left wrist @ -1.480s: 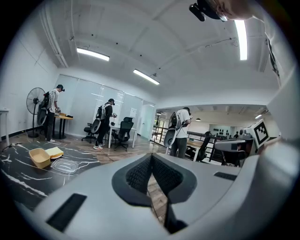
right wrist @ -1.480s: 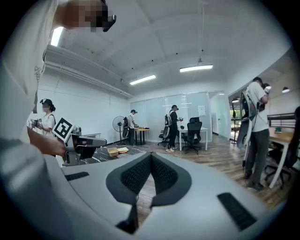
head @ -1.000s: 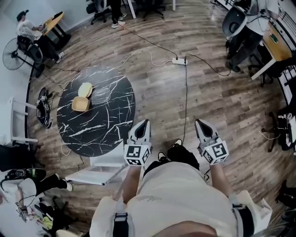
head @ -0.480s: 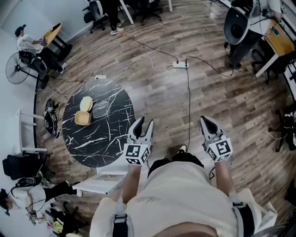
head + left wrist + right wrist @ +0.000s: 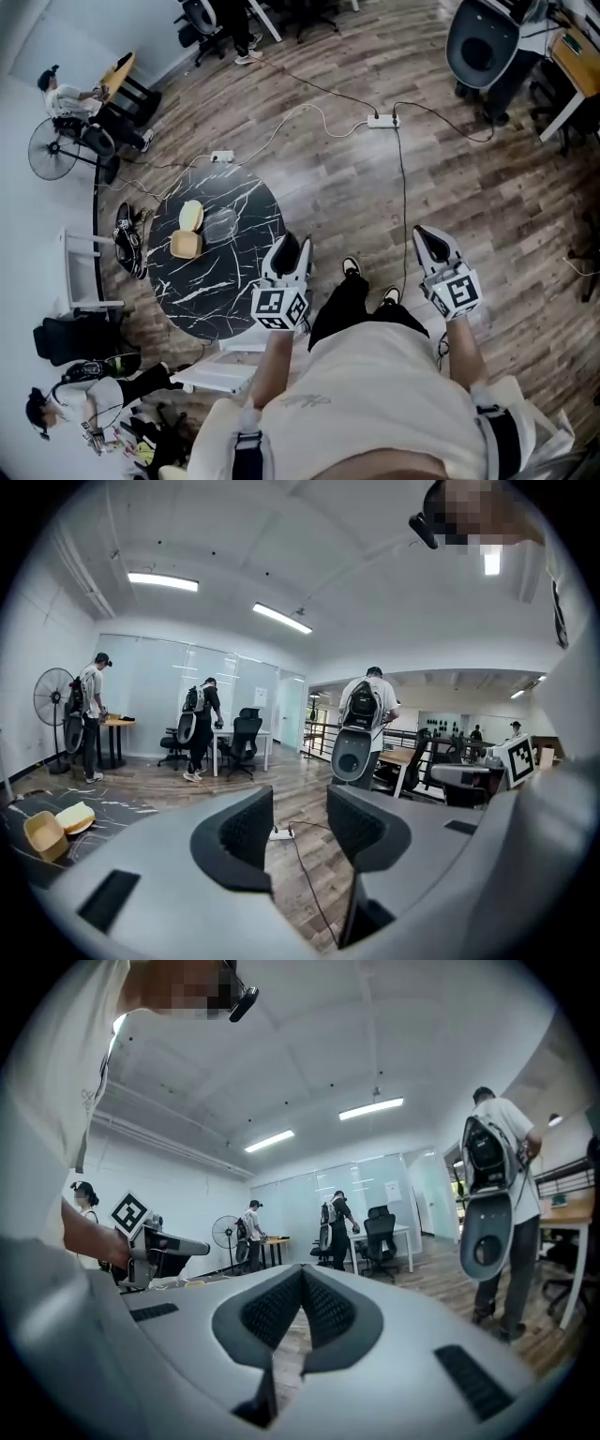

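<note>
I stand on a wood floor beside a round black marble table [image 5: 220, 281]. My left gripper [image 5: 291, 248] hangs over the table's right edge, open, with nothing between its jaws; in the left gripper view it [image 5: 298, 822] points across the room. My right gripper [image 5: 431, 242] is held over bare floor, shut and holding nothing, its pads meeting in the right gripper view [image 5: 302, 1309]. On the table's far side lie two yellow food containers [image 5: 185, 246] and a clear lid [image 5: 221, 225]. The containers [image 5: 44, 834] also show low at the left of the left gripper view.
A white power strip [image 5: 381, 121] with cables lies on the floor ahead. A white low shelf [image 5: 225, 361] stands by my left leg. A fan [image 5: 52, 150] and a desk are at the far left, an office chair [image 5: 483, 37] at top right. A person with a backpack [image 5: 364, 726] stands ahead.
The left gripper's jaws have opened; earlier they were shut. I have moved forward, so the table and power strip sit nearer. The right gripper stays shut.
</note>
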Demonstrator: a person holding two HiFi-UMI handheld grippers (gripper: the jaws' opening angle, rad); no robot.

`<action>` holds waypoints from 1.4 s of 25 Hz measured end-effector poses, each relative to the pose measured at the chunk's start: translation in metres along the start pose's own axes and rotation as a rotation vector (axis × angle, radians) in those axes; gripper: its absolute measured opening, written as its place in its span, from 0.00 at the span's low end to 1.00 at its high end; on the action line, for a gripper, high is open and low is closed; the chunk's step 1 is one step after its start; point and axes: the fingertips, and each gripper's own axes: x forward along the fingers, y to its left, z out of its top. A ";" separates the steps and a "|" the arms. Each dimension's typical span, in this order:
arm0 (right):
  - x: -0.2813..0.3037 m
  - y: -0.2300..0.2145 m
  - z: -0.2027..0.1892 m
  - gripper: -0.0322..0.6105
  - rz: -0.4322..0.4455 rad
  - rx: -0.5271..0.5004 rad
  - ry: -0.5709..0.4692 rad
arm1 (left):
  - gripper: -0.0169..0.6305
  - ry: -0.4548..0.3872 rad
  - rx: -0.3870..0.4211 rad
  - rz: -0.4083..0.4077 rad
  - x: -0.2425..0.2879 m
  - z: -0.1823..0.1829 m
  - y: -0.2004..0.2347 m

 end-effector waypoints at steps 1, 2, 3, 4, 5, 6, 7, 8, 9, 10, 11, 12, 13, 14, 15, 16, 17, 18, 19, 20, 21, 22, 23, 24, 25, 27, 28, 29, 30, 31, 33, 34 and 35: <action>0.003 -0.002 -0.006 0.06 -0.002 0.004 0.018 | 0.30 0.008 0.000 -0.003 0.006 -0.003 0.002; 0.007 -0.002 -0.013 0.06 -0.004 0.002 0.044 | 0.30 0.017 0.005 -0.007 0.012 -0.006 0.004; 0.011 -0.002 -0.021 0.06 -0.004 0.000 0.070 | 0.30 0.025 0.010 -0.012 0.020 -0.010 0.006; 0.015 -0.001 -0.026 0.06 0.002 0.007 0.088 | 0.30 0.030 0.011 -0.017 0.028 -0.013 0.009; 0.019 0.000 -0.030 0.06 0.011 0.028 0.094 | 0.30 0.030 0.009 -0.022 0.036 -0.015 0.012; 0.024 -0.001 -0.032 0.06 0.022 0.059 0.089 | 0.30 0.024 0.005 -0.026 0.045 -0.016 0.016; 0.031 -0.004 -0.032 0.06 0.027 0.087 0.084 | 0.30 0.016 0.002 -0.031 0.056 -0.015 0.019; 0.039 -0.008 -0.030 0.06 0.027 0.099 0.084 | 0.30 0.010 0.001 -0.037 0.067 -0.014 0.024; 0.049 -0.014 -0.028 0.06 0.025 0.097 0.090 | 0.30 0.006 0.001 -0.043 0.079 -0.012 0.029; 0.060 -0.020 -0.025 0.06 0.023 0.089 0.097 | 0.30 0.001 0.001 -0.049 0.091 -0.009 0.035; 0.073 -0.026 -0.021 0.06 0.027 0.083 0.103 | 0.30 -0.007 0.000 -0.053 0.102 -0.006 0.041; 0.087 -0.032 -0.017 0.06 0.036 0.081 0.105 | 0.30 -0.017 0.002 -0.054 0.113 -0.002 0.048; 0.102 -0.036 -0.012 0.06 0.046 0.082 0.105 | 0.30 -0.024 0.004 -0.053 0.122 0.002 0.057; 0.118 -0.040 -0.006 0.06 0.056 0.077 0.104 | 0.30 -0.029 0.005 -0.050 0.131 0.005 0.067; 0.137 -0.041 0.001 0.06 0.066 0.061 0.102 | 0.30 -0.032 0.003 -0.047 0.139 0.009 0.079; 0.158 -0.042 0.010 0.06 0.076 0.032 0.100 | 0.30 -0.035 -0.002 -0.043 0.147 0.013 0.093; 0.179 -0.040 0.019 0.06 0.086 -0.008 0.100 | 0.30 -0.037 -0.010 -0.037 0.155 0.016 0.107; 0.200 -0.037 0.027 0.06 0.099 -0.051 0.103 | 0.30 -0.039 -0.020 -0.027 0.162 0.018 0.122; 0.219 -0.032 0.034 0.06 0.116 -0.090 0.110 | 0.30 -0.039 -0.032 -0.016 0.168 0.018 0.136; 0.236 -0.026 0.038 0.06 0.138 -0.116 0.118 | 0.30 -0.040 -0.044 -0.004 0.173 0.017 0.149; 0.251 -0.019 0.041 0.06 0.165 -0.131 0.126 | 0.30 -0.042 -0.055 0.007 0.177 0.015 0.162; 0.263 -0.011 0.042 0.06 0.189 -0.140 0.136 | 0.30 -0.046 -0.060 0.017 0.180 0.014 0.173; 0.276 -0.005 0.043 0.06 0.208 -0.146 0.145 | 0.30 -0.054 -0.059 0.026 0.181 0.016 0.186; 0.287 0.001 0.043 0.06 0.221 -0.152 0.154 | 0.30 -0.062 -0.054 0.036 0.182 0.019 0.198; 0.298 0.006 0.043 0.06 0.232 -0.158 0.162 | 0.30 -0.069 -0.049 0.046 0.182 0.022 0.210; 0.319 0.015 0.046 0.06 0.259 -0.176 0.175 | 0.30 -0.083 -0.052 0.075 0.180 0.027 0.231; 0.329 0.018 0.048 0.06 0.277 -0.189 0.181 | 0.30 -0.090 -0.060 0.095 0.178 0.027 0.240; 0.339 0.022 0.049 0.06 0.296 -0.202 0.187 | 0.30 -0.097 -0.068 0.119 0.175 0.025 0.248; 0.349 0.026 0.049 0.06 0.316 -0.211 0.190 | 0.30 -0.100 -0.075 0.142 0.171 0.020 0.257; 0.359 0.033 0.048 0.06 0.336 -0.218 0.192 | 0.30 -0.099 -0.076 0.164 0.167 0.015 0.265; 0.377 0.048 0.047 0.06 0.385 -0.235 0.197 | 0.30 -0.091 -0.052 0.210 0.155 0.008 0.279; 0.383 0.057 0.046 0.06 0.417 -0.250 0.203 | 0.30 -0.087 -0.034 0.233 0.149 0.006 0.282; 0.389 0.065 0.045 0.06 0.453 -0.263 0.212 | 0.30 -0.085 -0.018 0.255 0.142 0.006 0.284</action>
